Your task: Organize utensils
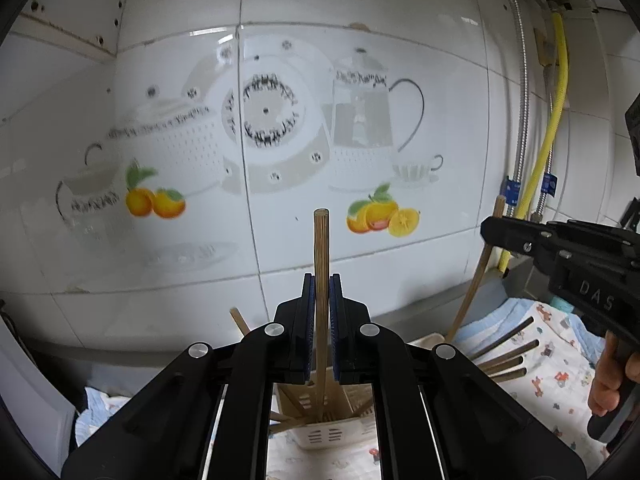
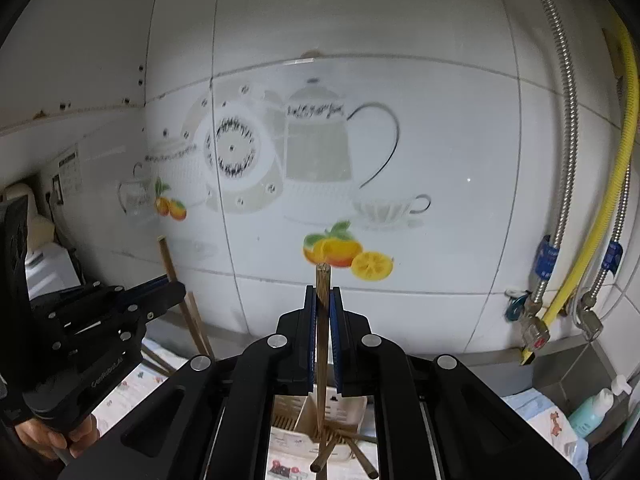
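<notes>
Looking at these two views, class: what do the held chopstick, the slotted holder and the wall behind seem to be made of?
Chopstick: probably bamboo or wood, matte tan with fine lengthwise grain.
Holder: likely plastic, smooth cream with moulded slots.
Wall: glazed ceramic tile, glossy white with reflections and grout lines.

You hold one wooden chopstick (image 1: 321,280) upright, its lower end down in the white slotted holder (image 1: 320,434). A second chopstick (image 2: 322,320) also stands upright over that holder (image 2: 340,404), while more dark chopsticks (image 1: 505,354) lie fanned on the patterned cloth.

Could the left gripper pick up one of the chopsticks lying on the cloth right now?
Probably not: the left gripper is already shut on an upright chopstick above the holder; the loose chopsticks stay out of play until it releases.
</notes>
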`<state>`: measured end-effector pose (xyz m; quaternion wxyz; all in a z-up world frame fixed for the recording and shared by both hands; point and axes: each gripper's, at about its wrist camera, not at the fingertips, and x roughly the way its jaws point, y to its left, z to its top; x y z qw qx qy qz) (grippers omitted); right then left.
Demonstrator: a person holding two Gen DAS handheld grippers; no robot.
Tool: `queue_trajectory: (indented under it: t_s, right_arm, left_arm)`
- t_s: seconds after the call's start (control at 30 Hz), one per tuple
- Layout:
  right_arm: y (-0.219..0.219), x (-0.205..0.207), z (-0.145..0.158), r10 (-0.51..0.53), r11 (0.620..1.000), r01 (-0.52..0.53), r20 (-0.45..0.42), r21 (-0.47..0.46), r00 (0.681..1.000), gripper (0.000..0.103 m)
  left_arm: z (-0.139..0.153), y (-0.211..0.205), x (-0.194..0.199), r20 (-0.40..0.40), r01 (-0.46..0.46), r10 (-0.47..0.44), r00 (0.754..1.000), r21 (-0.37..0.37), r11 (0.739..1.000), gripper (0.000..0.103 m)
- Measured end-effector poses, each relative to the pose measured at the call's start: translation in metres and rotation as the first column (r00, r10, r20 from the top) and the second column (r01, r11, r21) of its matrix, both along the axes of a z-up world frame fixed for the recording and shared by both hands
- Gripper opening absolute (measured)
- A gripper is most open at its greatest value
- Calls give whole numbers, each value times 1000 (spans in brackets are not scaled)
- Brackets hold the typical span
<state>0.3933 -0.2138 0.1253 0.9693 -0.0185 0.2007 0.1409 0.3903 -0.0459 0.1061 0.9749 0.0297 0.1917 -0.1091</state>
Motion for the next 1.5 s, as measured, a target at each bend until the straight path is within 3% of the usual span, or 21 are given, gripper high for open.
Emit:
queue_trajectory:
  t_s: [0.3, 0.67, 0.73, 0.8, 0.87, 0.93, 1.1, 1.4, 1.5]
  right_arm:
    - [-3, 6, -16, -5, 1000, 3, -55, -27, 998, 7]
    - [-7, -4, -13, -9, 999, 7, -55, -43, 998, 11]
    - [-7, -8, -9, -11, 999, 9, -48, -46, 999, 17]
    - [-7, -14, -6, -7, 999, 6, -43, -45, 999, 18]
    - [-8, -19, -4, -8, 999, 6, -39, -48, 999, 19]
    - [-8, -26, -3, -10, 999, 8, -36, -47, 999, 23]
    - [-10, -44, -5, -17, 999, 15, -46, -41, 999, 31]
    - [-13, -83, -20, -21, 1000, 20, -76, -13, 997, 45]
    - [-12, -94, -27, -25, 999, 24, -82, -21, 996, 49]
  left_arm:
    - [-13, 3, 5, -45, 2, -2, 999, -11, 1000, 6]
    - [-10, 5, -4, -52, 5, -6, 999, -26, 1000, 11]
    - [-8, 6, -9, -43, -7, 6, 999, -22, 1000, 27]
    - [-6, 8, -15, -34, -17, 16, 999, -26, 1000, 34]
    - [-5, 10, -19, -34, -13, 12, 999, -29, 999, 35]
    - [-4, 11, -25, -29, -22, 22, 999, -19, 1000, 43]
    - [-7, 17, -42, -36, -25, 24, 999, -27, 999, 46]
    - [-22, 25, -82, -46, -51, 50, 998, -24, 998, 77]
    - [-29, 30, -95, -59, -67, 65, 996, -25, 997, 82]
